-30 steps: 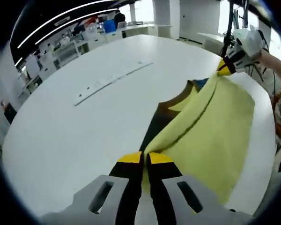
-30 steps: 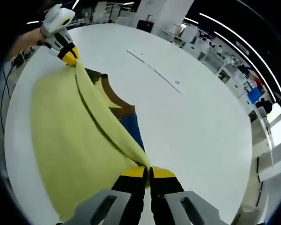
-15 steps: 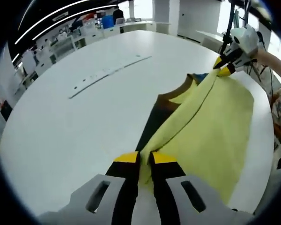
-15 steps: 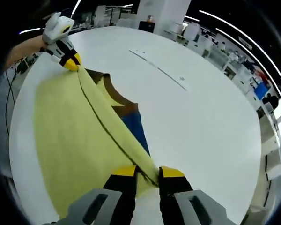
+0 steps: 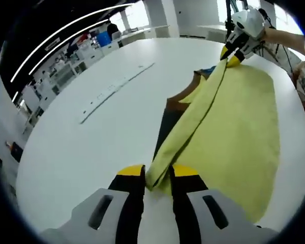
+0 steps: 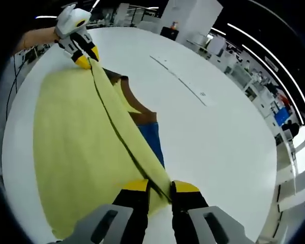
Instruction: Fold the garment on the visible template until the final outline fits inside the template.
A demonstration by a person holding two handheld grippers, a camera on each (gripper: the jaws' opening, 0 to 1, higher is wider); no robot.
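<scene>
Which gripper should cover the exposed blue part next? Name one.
Right, probably. The blue part lies just beyond the right gripper, whose jaws stand apart around the folded edge of the yellow garment; the left gripper is at the fold's far end.

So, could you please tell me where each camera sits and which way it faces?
Left gripper view: rides the left tongs, looking along the yellow garment toward the right tongs.
Right gripper view: rides the right tongs, looking back at the left tongs and a forearm.
Shared: garment, white table.
</scene>
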